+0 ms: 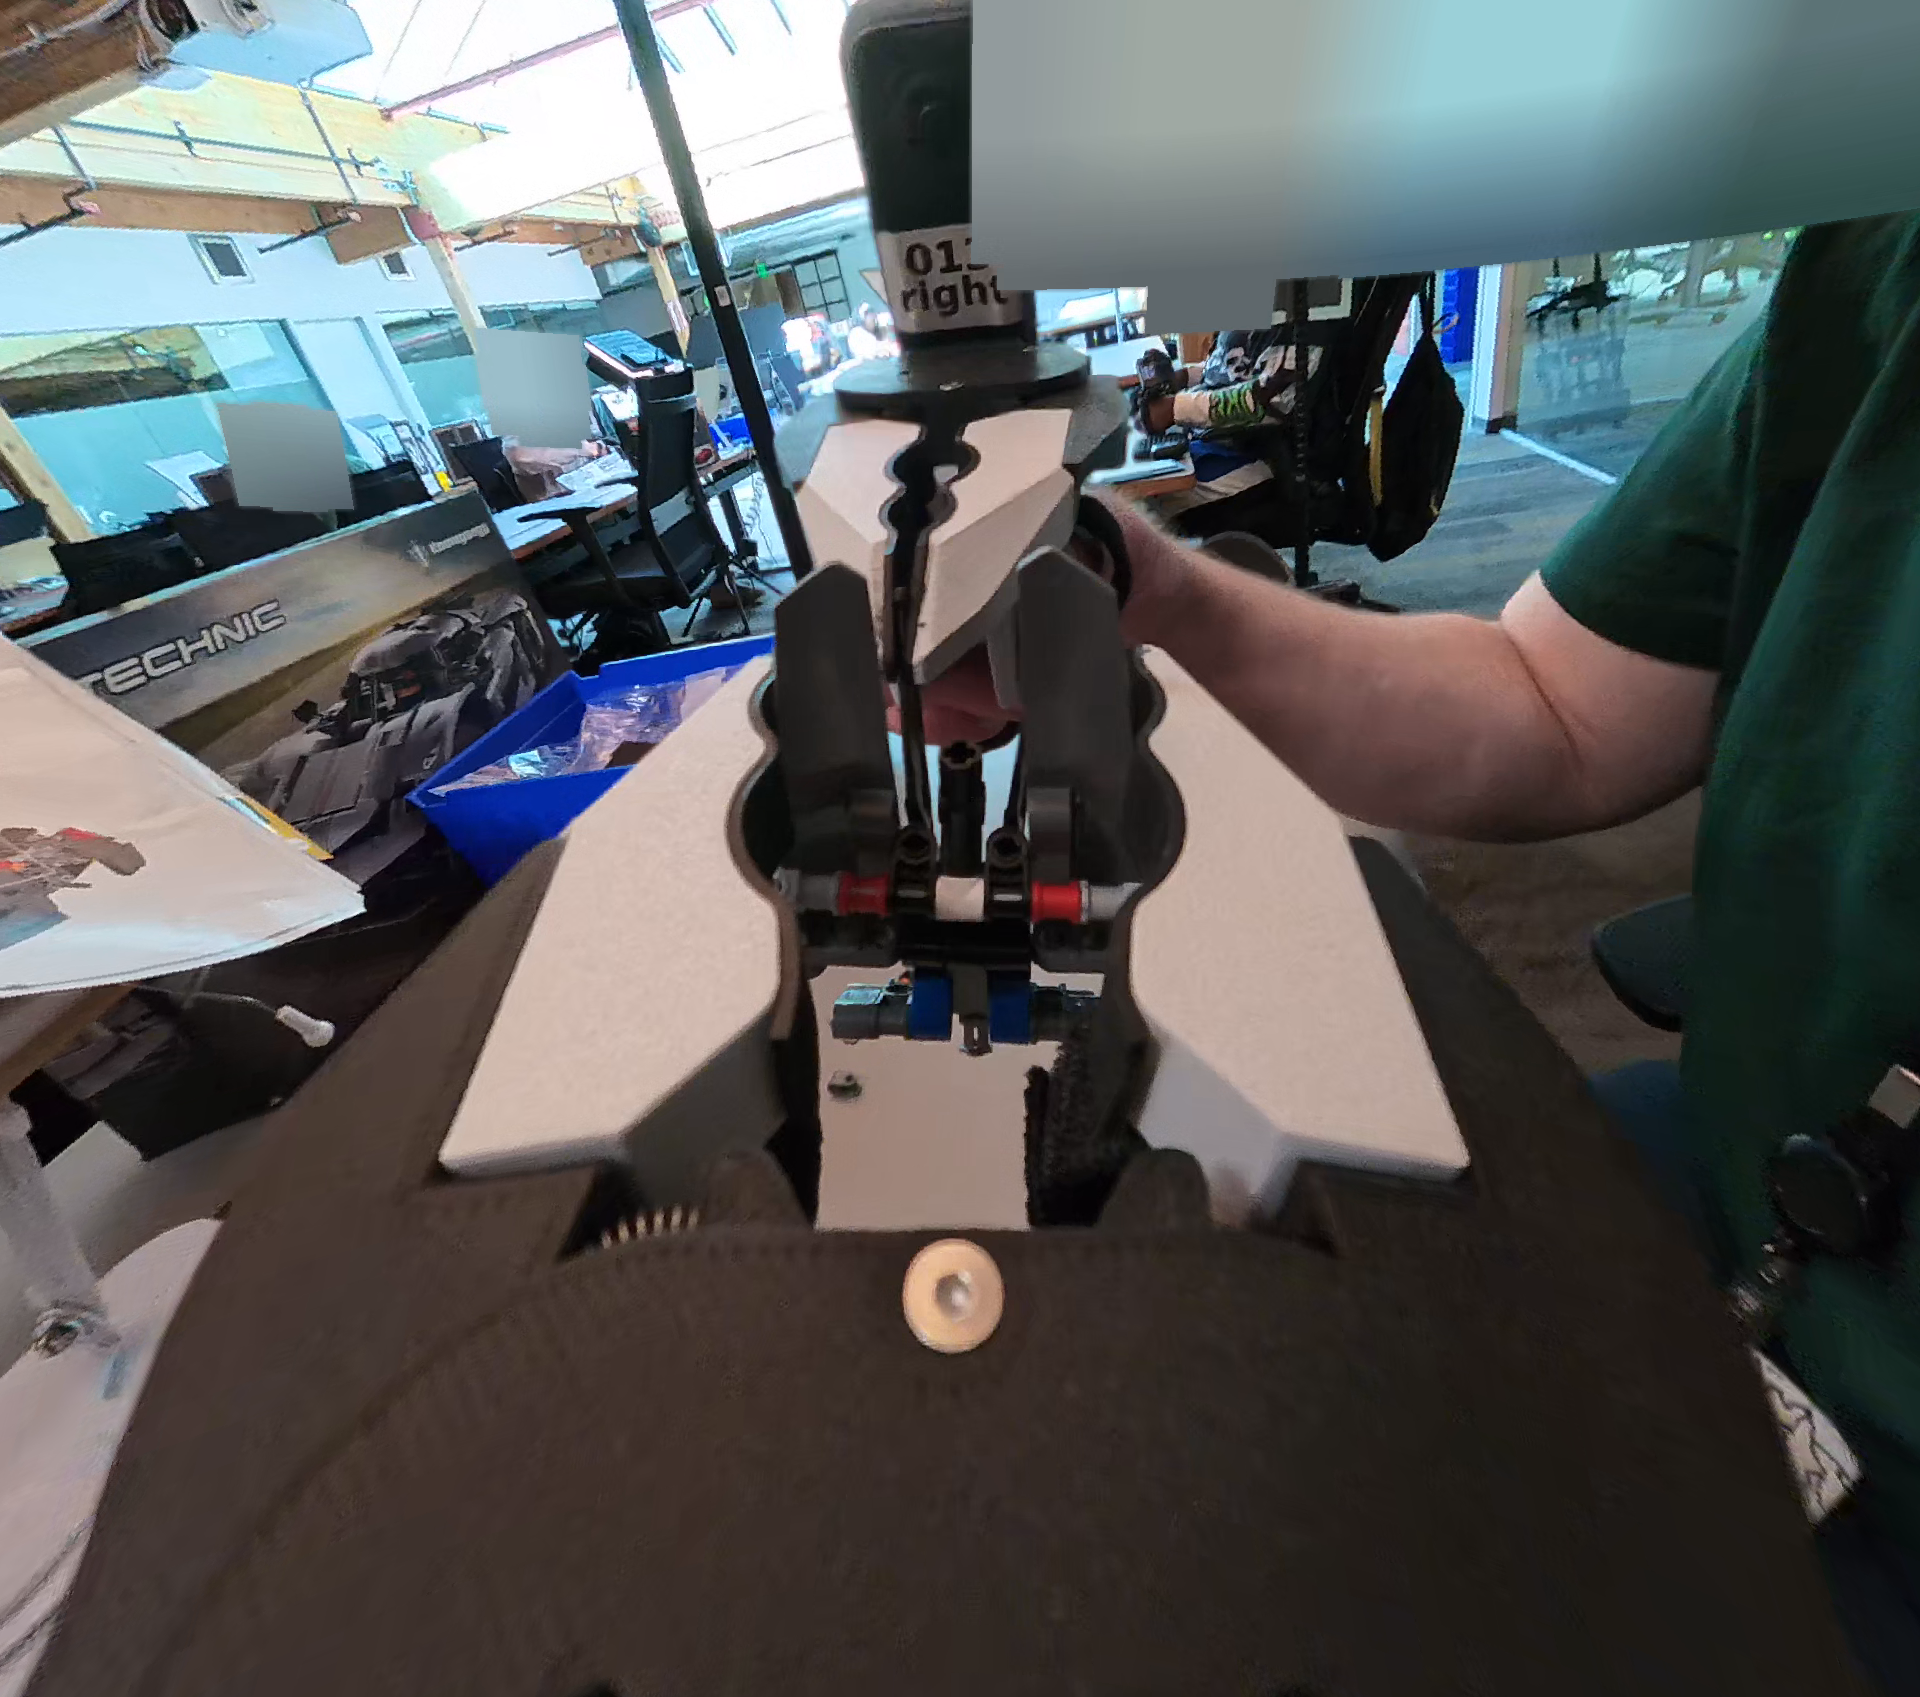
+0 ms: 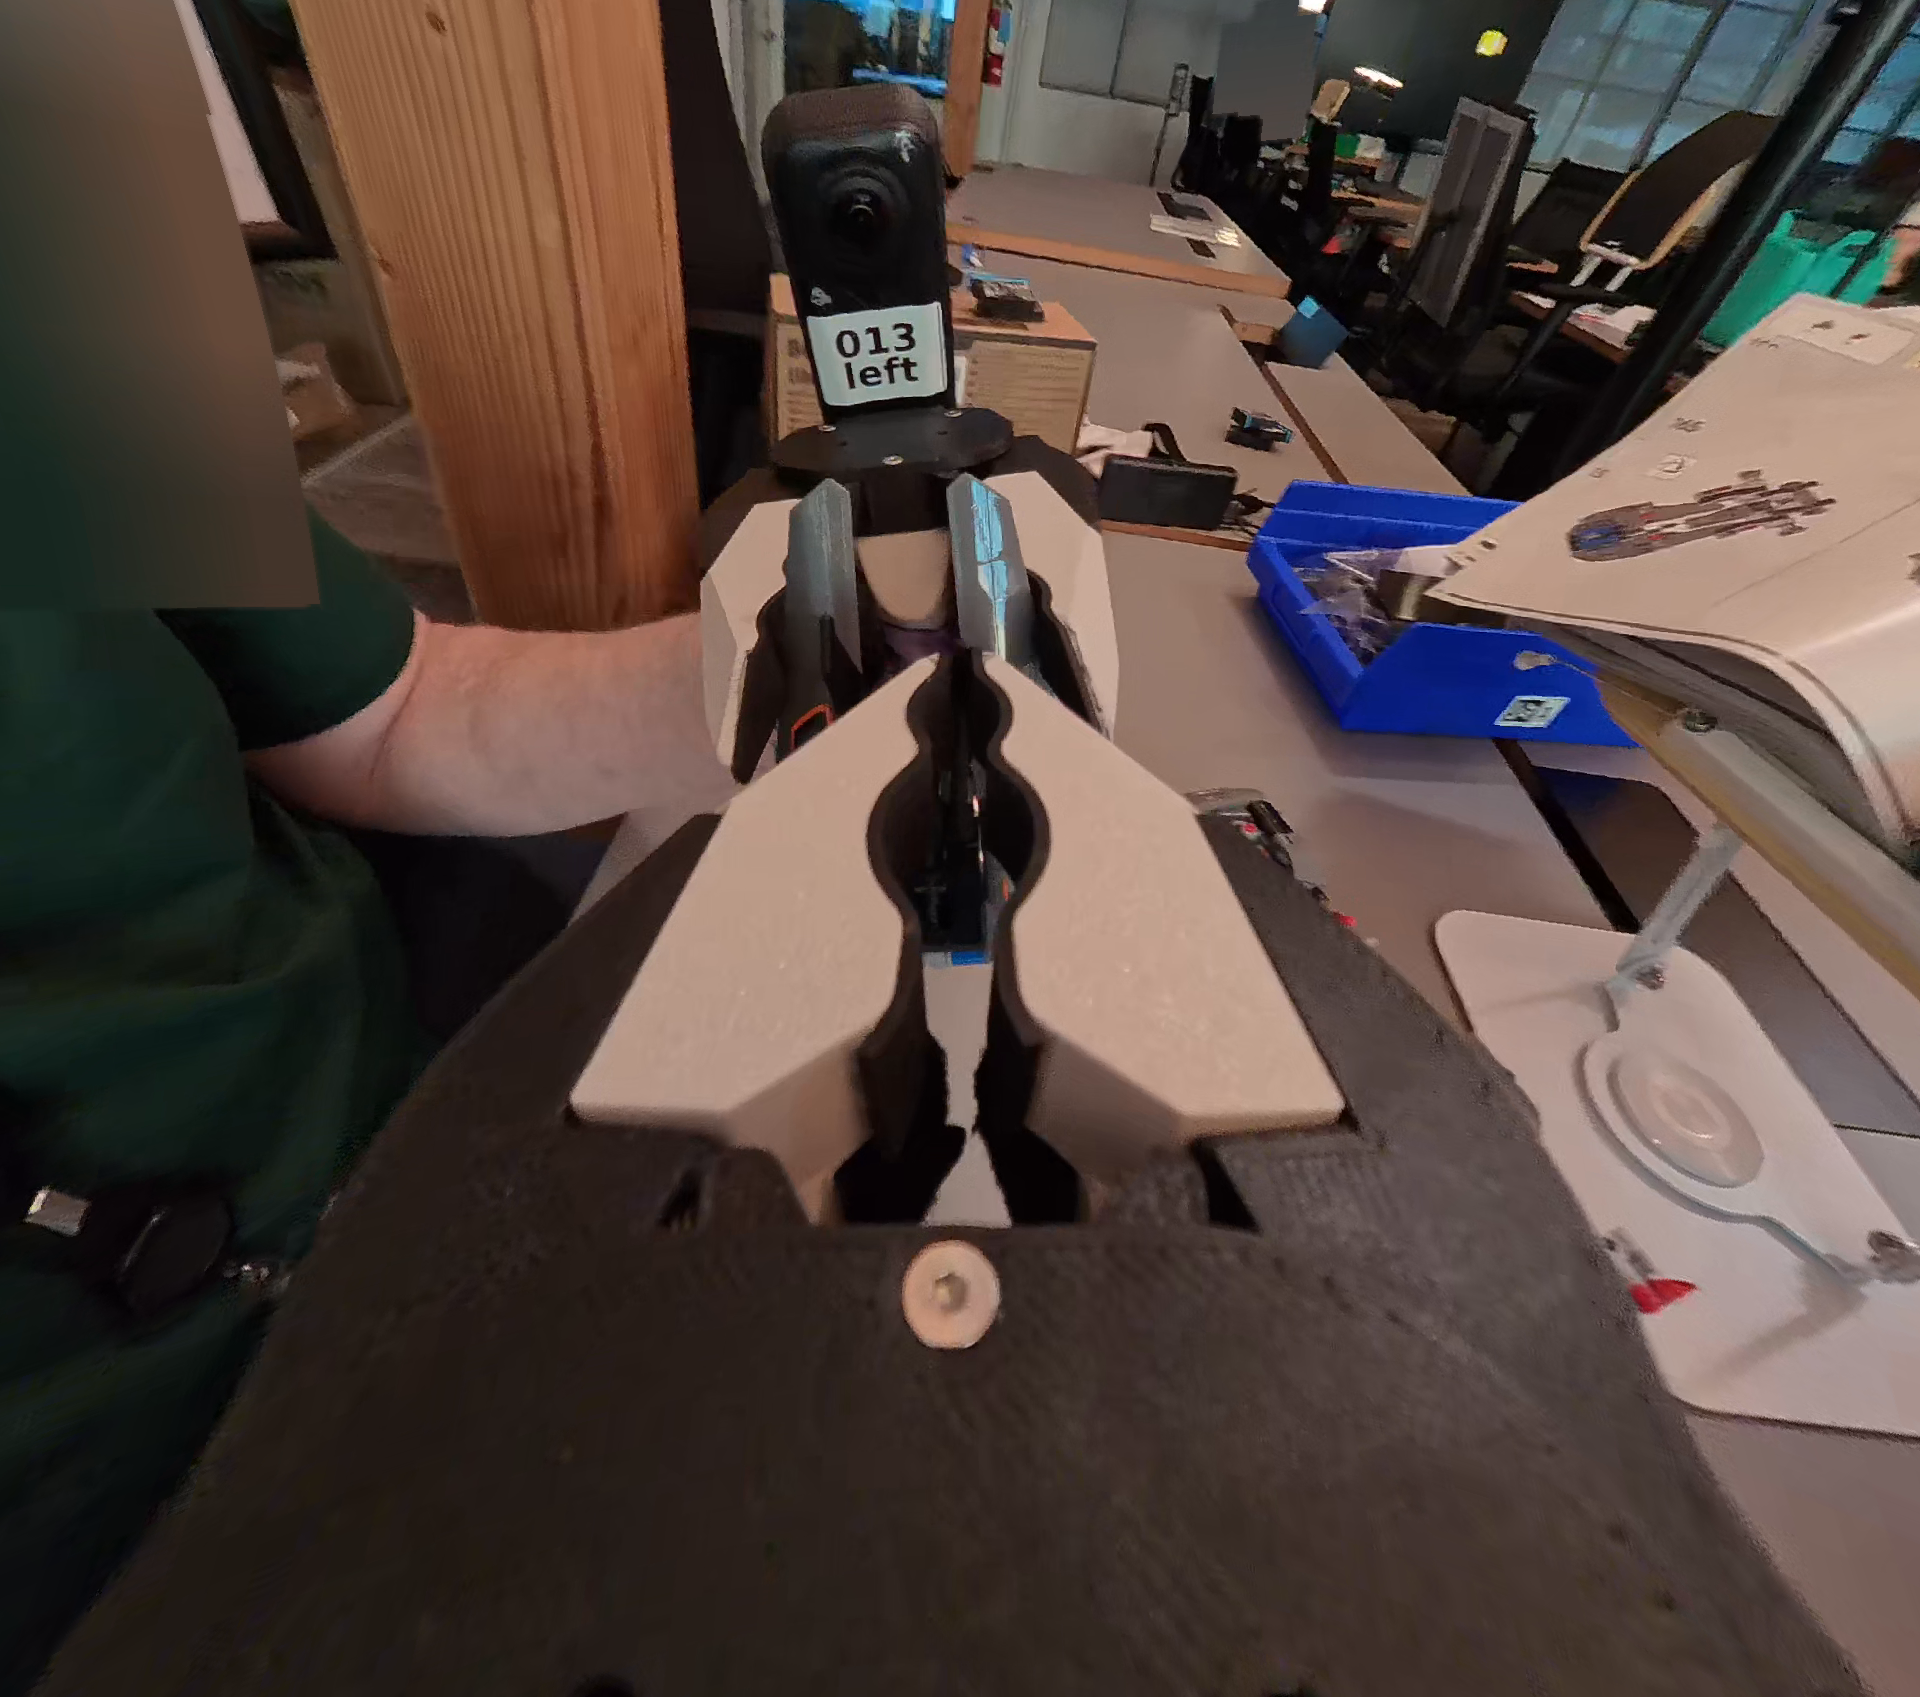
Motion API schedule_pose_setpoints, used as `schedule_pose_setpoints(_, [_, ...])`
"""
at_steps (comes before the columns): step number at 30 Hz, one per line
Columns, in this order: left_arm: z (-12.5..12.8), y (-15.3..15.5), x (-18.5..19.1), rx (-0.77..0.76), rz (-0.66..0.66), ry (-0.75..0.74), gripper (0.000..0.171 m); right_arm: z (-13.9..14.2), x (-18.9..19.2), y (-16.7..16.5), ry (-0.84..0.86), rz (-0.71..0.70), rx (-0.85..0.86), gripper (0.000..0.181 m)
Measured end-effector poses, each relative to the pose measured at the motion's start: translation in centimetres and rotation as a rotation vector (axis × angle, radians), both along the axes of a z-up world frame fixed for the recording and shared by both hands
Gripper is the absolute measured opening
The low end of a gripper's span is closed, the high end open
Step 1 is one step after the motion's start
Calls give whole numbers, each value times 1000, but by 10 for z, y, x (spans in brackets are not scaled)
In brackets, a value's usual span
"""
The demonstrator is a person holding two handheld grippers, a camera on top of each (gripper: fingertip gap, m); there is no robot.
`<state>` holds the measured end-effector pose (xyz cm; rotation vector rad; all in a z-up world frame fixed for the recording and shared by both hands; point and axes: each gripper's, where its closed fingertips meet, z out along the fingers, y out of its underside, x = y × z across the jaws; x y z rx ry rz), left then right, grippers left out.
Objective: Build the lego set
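My left gripper (image 1: 951,894) clamps lego assembly (image 1: 951,909); right gripper (image 2: 956,826) jaws pinched on thin black rod (image 1: 914,743), twelve o'clock. Risk: misaligned push pops joints.

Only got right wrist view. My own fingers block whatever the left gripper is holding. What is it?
Observer: A lego assembly: two dark grey panels on a black crossbar with red bushes, clamped between the left gripper's fingers.
Operator: And what's in mine?
Observer: The right gripper is shut on a thin black rod that reaches down to the assembly's black connectors.
Operator: Set's box anywhere?
Observer: Yes, the box stands beside the blue bin, behind the instruction booklet.
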<state>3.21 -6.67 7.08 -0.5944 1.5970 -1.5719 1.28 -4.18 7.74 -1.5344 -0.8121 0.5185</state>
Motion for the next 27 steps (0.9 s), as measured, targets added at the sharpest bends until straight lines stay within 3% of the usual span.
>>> schedule_pose_setpoints(22, [21, -8, -14, -130, -143, -73, 60, 16, -4, -14, 62, -15, 69, 0])
schedule_pose_setpoints(27, [18, -8, -10, -21, -69, -71, 61, 19, -2, -11, 73, -61, 90, 0])
